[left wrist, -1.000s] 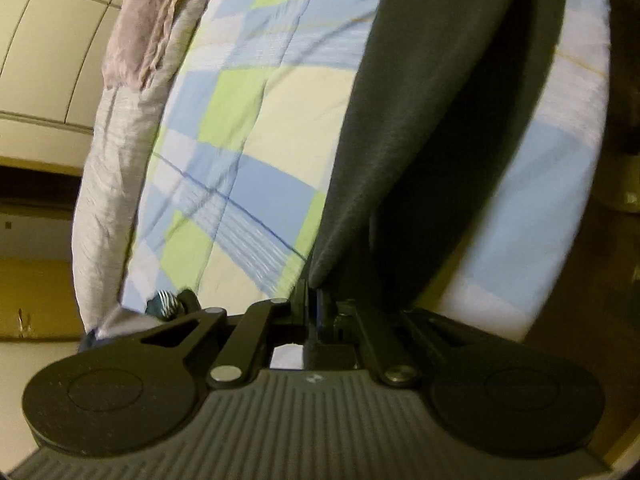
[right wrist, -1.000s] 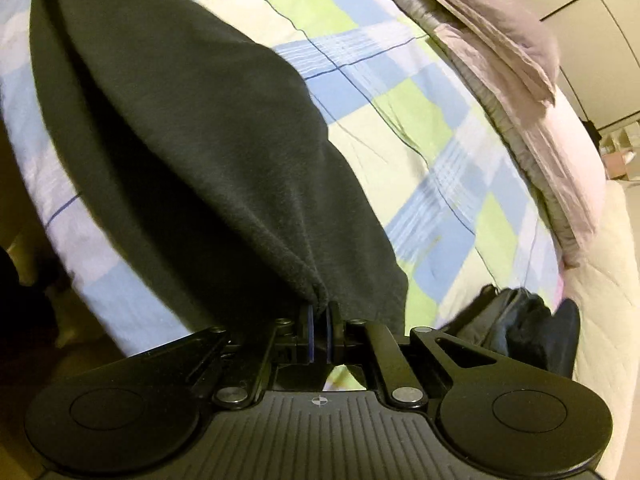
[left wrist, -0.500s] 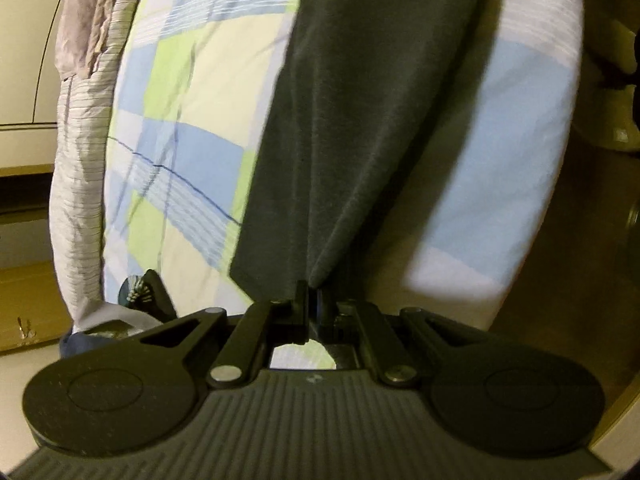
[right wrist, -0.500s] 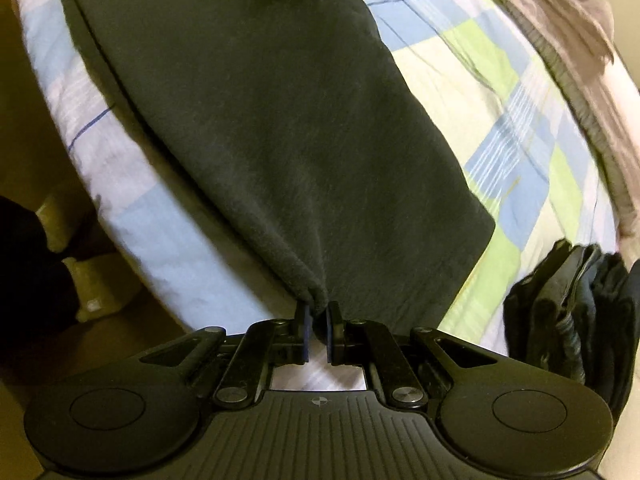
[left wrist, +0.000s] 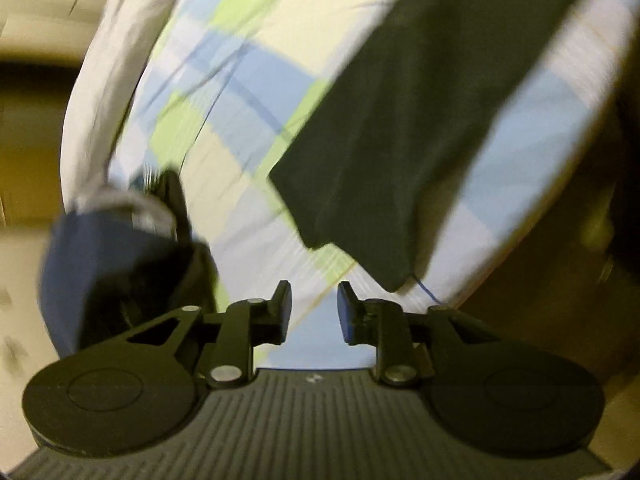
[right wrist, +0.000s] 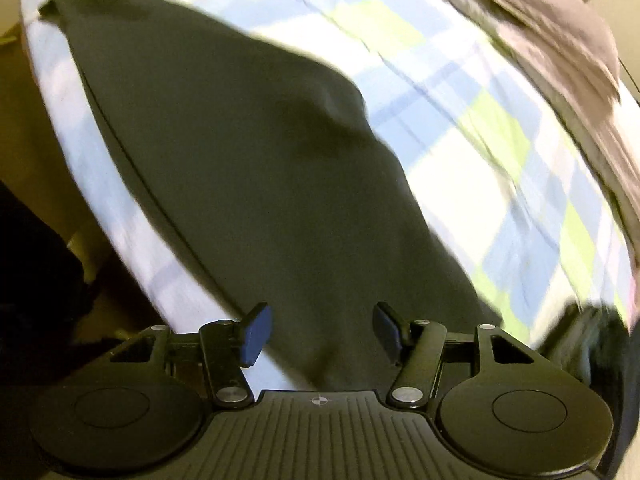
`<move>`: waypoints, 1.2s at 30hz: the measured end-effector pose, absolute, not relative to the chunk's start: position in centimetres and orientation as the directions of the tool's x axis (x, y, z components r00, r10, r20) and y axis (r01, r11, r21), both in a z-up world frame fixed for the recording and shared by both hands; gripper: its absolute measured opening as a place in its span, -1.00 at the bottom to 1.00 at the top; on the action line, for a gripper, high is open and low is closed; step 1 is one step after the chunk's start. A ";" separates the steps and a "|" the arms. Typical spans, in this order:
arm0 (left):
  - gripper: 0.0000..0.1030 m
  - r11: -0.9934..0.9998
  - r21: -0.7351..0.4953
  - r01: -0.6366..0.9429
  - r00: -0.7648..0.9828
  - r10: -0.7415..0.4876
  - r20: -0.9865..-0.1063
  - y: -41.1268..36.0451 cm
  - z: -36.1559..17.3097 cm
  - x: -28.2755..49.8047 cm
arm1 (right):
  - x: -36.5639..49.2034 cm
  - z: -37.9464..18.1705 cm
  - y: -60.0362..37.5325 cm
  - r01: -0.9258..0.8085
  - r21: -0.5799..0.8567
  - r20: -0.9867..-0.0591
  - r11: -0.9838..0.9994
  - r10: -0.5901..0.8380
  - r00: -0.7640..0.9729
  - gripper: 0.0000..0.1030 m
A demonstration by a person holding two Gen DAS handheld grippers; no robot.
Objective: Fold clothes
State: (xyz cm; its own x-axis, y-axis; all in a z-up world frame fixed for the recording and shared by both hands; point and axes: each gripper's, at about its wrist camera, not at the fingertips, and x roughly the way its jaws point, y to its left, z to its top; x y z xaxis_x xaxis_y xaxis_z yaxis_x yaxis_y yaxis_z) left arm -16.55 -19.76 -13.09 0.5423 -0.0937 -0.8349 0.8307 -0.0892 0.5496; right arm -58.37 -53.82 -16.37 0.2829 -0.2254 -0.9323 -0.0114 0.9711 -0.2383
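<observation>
A dark grey garment [left wrist: 420,120] lies flat on the checked blue, green and cream bedsheet [left wrist: 240,80]. In the left wrist view its near corner lies just ahead and right of my left gripper [left wrist: 314,312], which is open and empty. In the right wrist view the garment [right wrist: 260,180] fills the middle, and its near edge runs between the spread fingers of my right gripper [right wrist: 320,332], which is open and holds nothing. Both views are blurred.
A pile of dark and blue clothes [left wrist: 120,260] sits at the left of the left wrist view. More dark clothes [right wrist: 592,344] lie at the right of the right wrist view. A grey-pink quilt [right wrist: 560,40] lies along the far bed side. The bed edge [right wrist: 100,184] drops to the floor at left.
Both grippers have opened and let go of the dark garment, which now lies flat on the bed. Both have pulled back a little from its edge.
</observation>
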 end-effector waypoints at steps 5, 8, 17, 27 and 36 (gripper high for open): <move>-0.50 -0.009 0.411 0.911 0.403 -0.181 -0.897 -20.8 -14.2 -11.4 | -52.5 -15.8 -49.0 -0.040 -0.217 -0.923 0.975 -0.192 0.334 0.16; -0.47 -0.061 0.288 0.956 0.268 -0.226 -0.937 -22.2 -16.6 -8.4 | -48.6 -15.9 -45.2 -0.046 -0.243 -0.920 0.969 -0.216 0.327 0.16; -0.87 -0.252 0.134 0.958 0.042 -0.340 -0.939 -22.0 -16.6 -2.9 | -38.3 -16.0 -35.4 0.066 -0.223 -0.945 0.973 -0.233 0.229 0.16; -0.59 -0.190 0.233 0.954 0.149 -0.373 -0.916 -21.7 -17.0 1.0 | -31.7 -15.4 -29.4 0.057 -0.148 -0.953 0.987 -0.158 0.257 0.16; -0.44 -0.245 0.095 0.965 -0.011 -0.397 -0.918 -20.1 -17.6 -3.7 | -31.8 -17.7 -30.3 0.277 -0.027 -0.962 0.961 -0.100 0.253 0.16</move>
State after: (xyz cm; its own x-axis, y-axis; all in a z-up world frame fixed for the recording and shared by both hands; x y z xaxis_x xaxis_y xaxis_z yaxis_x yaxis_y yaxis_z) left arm -3.65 -20.10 -17.64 -0.0107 -0.3971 -0.9177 0.9648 -0.2452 0.0948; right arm -31.84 -30.32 -17.73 0.2526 -0.0996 -0.9624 0.2769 0.9605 -0.0267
